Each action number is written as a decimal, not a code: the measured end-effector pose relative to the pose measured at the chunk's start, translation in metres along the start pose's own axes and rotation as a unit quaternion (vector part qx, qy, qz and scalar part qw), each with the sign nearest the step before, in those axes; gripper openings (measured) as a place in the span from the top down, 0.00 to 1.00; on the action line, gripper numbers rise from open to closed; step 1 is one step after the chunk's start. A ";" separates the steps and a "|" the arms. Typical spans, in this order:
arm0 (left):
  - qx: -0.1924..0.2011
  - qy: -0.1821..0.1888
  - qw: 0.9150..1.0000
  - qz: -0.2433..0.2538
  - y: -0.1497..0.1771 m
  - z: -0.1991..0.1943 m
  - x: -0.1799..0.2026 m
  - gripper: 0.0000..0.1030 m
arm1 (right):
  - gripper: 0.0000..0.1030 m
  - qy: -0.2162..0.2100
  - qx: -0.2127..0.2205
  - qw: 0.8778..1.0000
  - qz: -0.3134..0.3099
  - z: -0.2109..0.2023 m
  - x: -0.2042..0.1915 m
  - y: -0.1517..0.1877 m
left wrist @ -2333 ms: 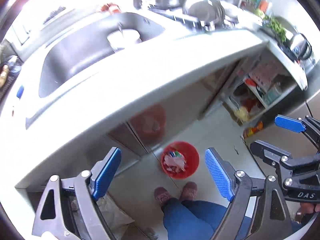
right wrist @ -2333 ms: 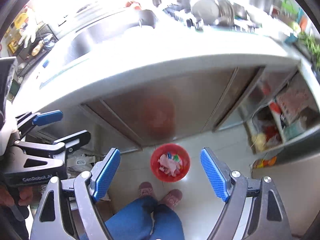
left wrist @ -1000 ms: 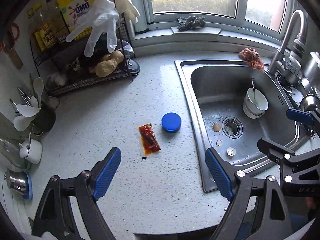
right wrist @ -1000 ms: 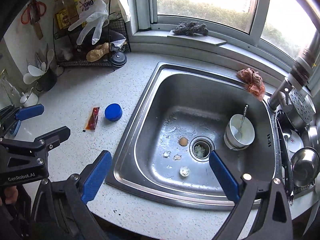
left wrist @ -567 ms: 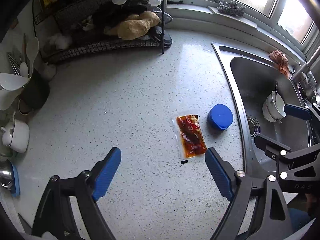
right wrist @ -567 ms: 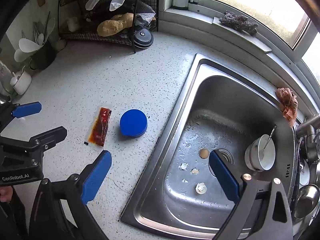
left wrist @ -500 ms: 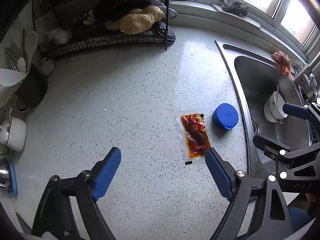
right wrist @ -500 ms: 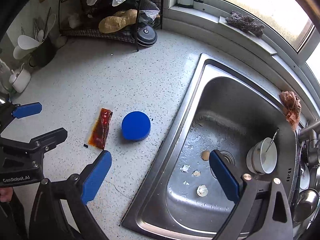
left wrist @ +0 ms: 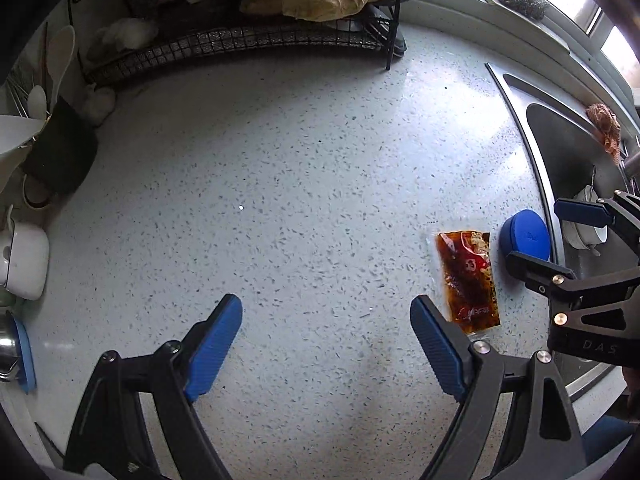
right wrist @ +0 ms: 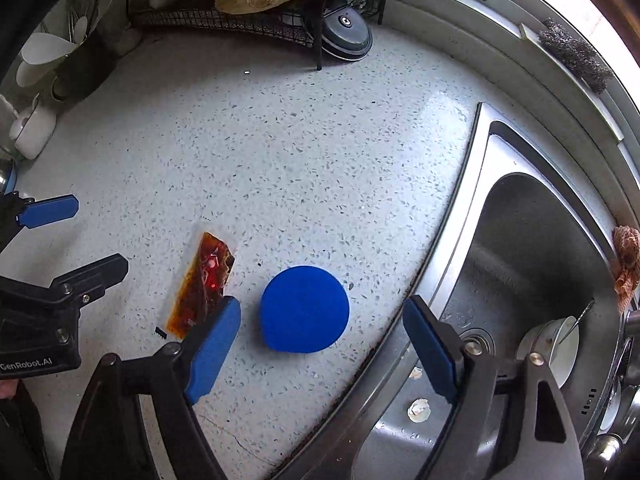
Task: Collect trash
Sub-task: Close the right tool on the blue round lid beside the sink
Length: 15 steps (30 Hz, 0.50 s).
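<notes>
A clear sauce packet (left wrist: 468, 276) with red-brown residue lies flat on the speckled counter, and a round blue lid (left wrist: 526, 234) sits just to its right by the sink rim. My left gripper (left wrist: 326, 344) is open over bare counter, its right finger close to the packet's near end. In the right wrist view the blue lid (right wrist: 304, 308) lies in the gap of my right gripper (right wrist: 320, 344), whose jaws are closing with the pads clear of it. The packet (right wrist: 202, 284) is beside that gripper's left finger. Each gripper shows in the other's view: right gripper (left wrist: 556, 240), left gripper (right wrist: 70, 240).
The steel sink (right wrist: 460, 216) holds eggshell bits (right wrist: 418, 408) and a white bowl with a spoon (right wrist: 560, 348). A black wire rack (left wrist: 240, 40) with cloths stands at the back. A utensil holder (left wrist: 56, 156) and a small white pot (left wrist: 22, 260) stand at the left.
Both grippers have come down toward the counter and shifted left, so the packet and lid look larger. The right gripper's jaws are narrower than before.
</notes>
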<state>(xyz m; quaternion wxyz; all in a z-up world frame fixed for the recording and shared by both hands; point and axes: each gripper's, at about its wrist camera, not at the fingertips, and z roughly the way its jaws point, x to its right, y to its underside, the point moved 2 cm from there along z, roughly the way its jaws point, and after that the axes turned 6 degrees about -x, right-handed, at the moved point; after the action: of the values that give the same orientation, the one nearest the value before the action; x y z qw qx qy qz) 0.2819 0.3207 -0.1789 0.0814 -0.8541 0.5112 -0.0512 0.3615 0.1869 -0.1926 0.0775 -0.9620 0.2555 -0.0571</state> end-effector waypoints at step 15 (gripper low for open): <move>-0.007 0.035 0.999 0.020 -0.001 -0.003 0.027 0.18 | 0.58 -0.016 0.029 0.999 0.021 -0.013 0.010 0.029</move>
<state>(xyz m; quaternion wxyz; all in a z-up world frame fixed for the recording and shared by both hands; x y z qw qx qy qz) 0.2951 0.2977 -0.1759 0.0590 -0.8417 0.5313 -0.0759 0.3542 0.1551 -0.1842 0.1105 -0.9546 0.2725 -0.0471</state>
